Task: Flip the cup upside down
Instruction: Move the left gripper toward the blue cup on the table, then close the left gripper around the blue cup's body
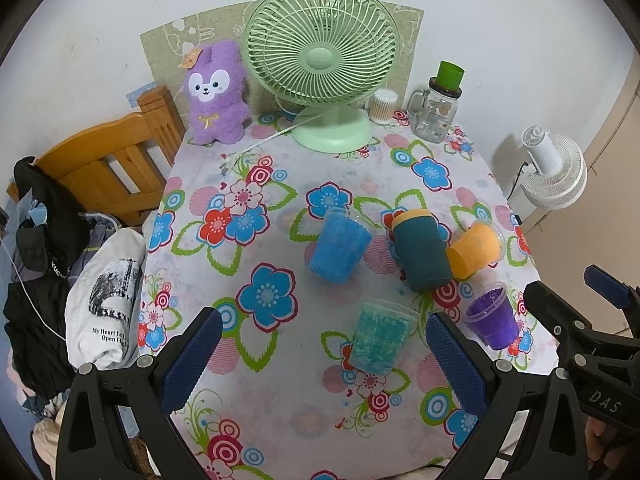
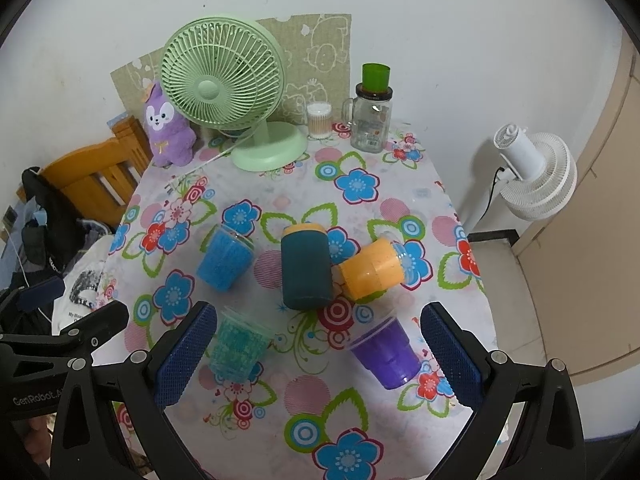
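Left tool (image 1: 324,354) spread wide, holding nothing, hovering above the near table edge; the teal cup (image 1: 378,336) sits just ahead between its fingers, mouth up. Right tool (image 2: 316,358) equally wide and empty, with the purple cup (image 2: 386,354) just ahead of it, also mouth up. Both likely held back and high to pick a target. Further out on the floral table (image 2: 400,420): blue cup (image 2: 226,258) standing mouth up; dark green cup (image 2: 306,268) and orange cup (image 2: 370,268) lying on their sides, touching each other. Which cup is meant to be flipped, cannot tell. Behind them, a green fan (image 1: 322,64), plush toy (image 1: 214,92) and glass jar (image 1: 436,114) line the wall, well clear of the work.
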Motion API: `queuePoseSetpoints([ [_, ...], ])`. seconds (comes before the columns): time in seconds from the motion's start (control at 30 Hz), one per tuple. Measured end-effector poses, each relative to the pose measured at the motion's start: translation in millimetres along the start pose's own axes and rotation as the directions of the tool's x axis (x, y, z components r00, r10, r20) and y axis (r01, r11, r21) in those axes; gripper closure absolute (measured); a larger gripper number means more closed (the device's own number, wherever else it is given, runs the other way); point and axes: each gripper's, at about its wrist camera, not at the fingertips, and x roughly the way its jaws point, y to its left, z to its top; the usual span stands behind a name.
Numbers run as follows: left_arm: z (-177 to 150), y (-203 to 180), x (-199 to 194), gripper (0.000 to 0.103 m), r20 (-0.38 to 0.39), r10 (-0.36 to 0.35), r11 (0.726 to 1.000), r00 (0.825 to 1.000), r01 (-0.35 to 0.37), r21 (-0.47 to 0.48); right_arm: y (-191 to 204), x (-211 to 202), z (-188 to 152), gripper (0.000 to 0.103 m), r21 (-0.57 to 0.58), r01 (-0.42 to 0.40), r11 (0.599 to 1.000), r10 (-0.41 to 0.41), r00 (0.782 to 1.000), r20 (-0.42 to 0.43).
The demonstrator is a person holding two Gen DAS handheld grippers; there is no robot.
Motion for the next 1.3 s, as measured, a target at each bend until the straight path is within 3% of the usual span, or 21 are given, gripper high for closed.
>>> queuePoseSetpoints([
  [0.27, 24.3, 2.2, 31.9, 0.000, -0.044, -0.005, 1.000, 0.999, 0.005, 0.018, 0.6, 25.0, 16.2, 0.000, -0.002, 0.000, 1.000, 0.000, 1.000, -0.026],
  [0.77, 61.2, 2.5, 125.0, 0.000, -0.137, -0.026, 0.996, 0.990, 0.037, 0.077, -8.5, 109.6, 48.0, 0.000, 0.039, 0.000, 0.999, 0.003, 0.996, -0.085],
  [1.17, 57.0, -5.5, 192.8, 0.000, -0.244, -0.071, 0.992, 0.967, 0.094, 0.084, -19.6, 171.5, 42.3, 0.000, 0.077, 0.035, 0.996, -0.020, 0.982, -0.188],
  [1.3, 52.5, -8.9, 206.0, 0.009, -0.252, -0.054, 0.991, 0.966, 0.083, 0.107, -16.7, 182.6, 39.3, 0.000, 0.066, 0.035, 0.997, -0.020, 0.977, -0.210],
])
